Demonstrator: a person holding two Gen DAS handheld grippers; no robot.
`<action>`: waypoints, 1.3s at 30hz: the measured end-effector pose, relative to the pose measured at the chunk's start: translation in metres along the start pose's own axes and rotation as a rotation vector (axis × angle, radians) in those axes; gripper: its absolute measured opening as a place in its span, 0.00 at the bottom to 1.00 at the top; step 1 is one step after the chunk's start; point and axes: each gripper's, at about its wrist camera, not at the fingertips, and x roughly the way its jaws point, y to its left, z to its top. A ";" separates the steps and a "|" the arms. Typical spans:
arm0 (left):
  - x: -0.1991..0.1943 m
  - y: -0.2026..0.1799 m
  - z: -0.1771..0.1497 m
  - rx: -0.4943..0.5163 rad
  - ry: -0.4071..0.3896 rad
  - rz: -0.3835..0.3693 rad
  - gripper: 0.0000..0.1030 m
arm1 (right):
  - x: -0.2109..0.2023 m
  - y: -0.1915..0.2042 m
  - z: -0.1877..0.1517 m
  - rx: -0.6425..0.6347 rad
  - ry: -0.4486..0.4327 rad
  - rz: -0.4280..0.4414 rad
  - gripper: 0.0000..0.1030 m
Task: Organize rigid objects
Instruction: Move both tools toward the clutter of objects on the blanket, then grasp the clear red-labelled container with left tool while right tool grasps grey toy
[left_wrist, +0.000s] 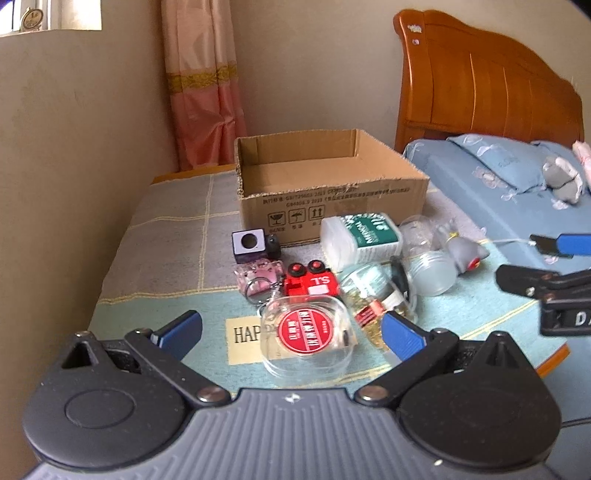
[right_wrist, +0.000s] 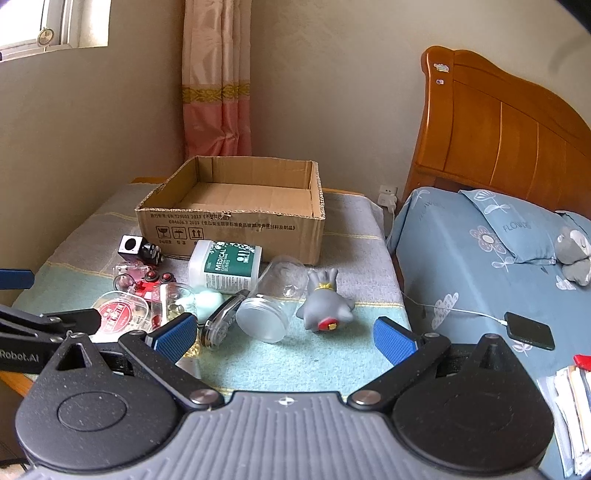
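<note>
Step in hand, as judged: the outset of sorting, nothing yet lifted and the cardboard box (right_wrist: 236, 218), one in number, showing an empty floor at the far edge of the cloth-covered table (right_wrist: 332, 365). Left gripper (left_wrist: 291, 334): fingers spread wide, holding nothing, poised over the clear lidded case with a red round label (left_wrist: 306, 338), one, near the table's front edge. Right gripper (right_wrist: 284, 338): fingers likewise released and empty, facing the frosted plastic jar (right_wrist: 271, 299), one, lying on its side mid-table. Also counted, all loose between box and front edge: white medical cotton tub (right_wrist: 225, 267), one; grey rubber figure (right_wrist: 325, 299), one, toppled just beside the jar; red toy truck (left_wrist: 314, 282), one; small black-and-white cube (left_wrist: 249, 245), one; pink clear keyring piece (left_wrist: 258, 275), one. Next move, as judged: close on the nearest item squarely, lift it clear of its touching neighbours, carry it over the box wall
</note>
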 end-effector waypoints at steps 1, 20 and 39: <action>0.003 0.001 -0.001 0.007 0.005 -0.005 0.99 | 0.002 -0.001 -0.001 -0.002 0.003 -0.004 1.00; 0.063 0.005 -0.017 -0.013 0.145 -0.050 0.99 | 0.063 -0.023 -0.042 -0.042 0.133 0.029 1.00; 0.092 0.027 -0.022 -0.066 0.205 0.032 0.99 | 0.099 -0.046 -0.054 -0.027 0.197 0.098 1.00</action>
